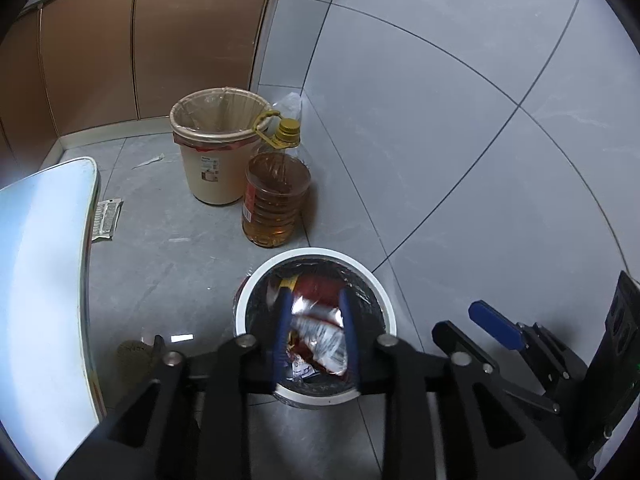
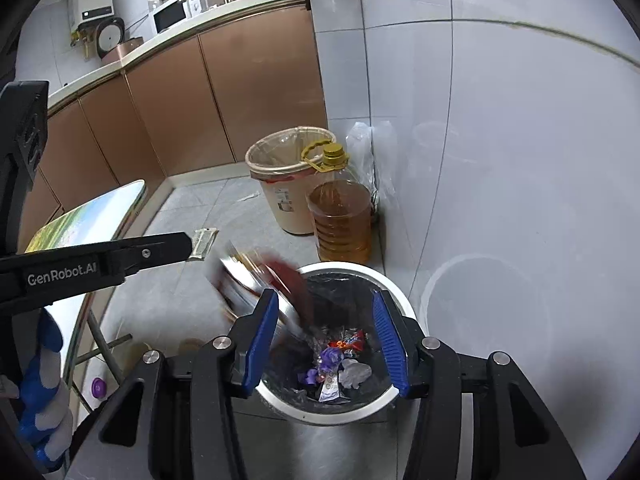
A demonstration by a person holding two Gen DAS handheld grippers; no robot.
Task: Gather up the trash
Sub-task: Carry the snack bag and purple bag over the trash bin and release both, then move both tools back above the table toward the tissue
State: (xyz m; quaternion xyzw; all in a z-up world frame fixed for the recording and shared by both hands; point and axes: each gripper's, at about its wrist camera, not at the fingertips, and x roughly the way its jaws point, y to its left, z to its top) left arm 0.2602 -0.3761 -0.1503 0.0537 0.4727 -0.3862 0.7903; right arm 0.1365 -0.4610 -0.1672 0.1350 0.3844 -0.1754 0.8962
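Observation:
A white-rimmed bin (image 1: pixel 372 276) with a black liner stands on the floor by the tiled wall. My left gripper (image 1: pixel 315 300) hangs over it, jaws slightly apart. A red and silver snack wrapper (image 1: pixel 320 332) lies loose between the blue fingers. In the right wrist view the same wrapper (image 2: pixel 256 280) is a blur at the bin's (image 2: pixel 400 292) left rim. My right gripper (image 2: pixel 326 340) is open above the bin with nothing between its fingers. Several small wrappers (image 2: pixel 332 364) lie at the bottom. One blue finger (image 1: pixel 496 324) of the right gripper shows beside the left one.
A beige lined bin (image 1: pixel 216 148) and a big bottle of oil (image 1: pixel 276 200) stand behind, near brown cabinets (image 1: pixel 160 40). A glass-topped table (image 1: pixel 40 260) is on the left. A silver wrapper (image 1: pixel 106 220) and a paper scrap (image 1: pixel 150 161) lie on the floor. A gloved hand (image 2: pixel 44 400) holds the left gripper.

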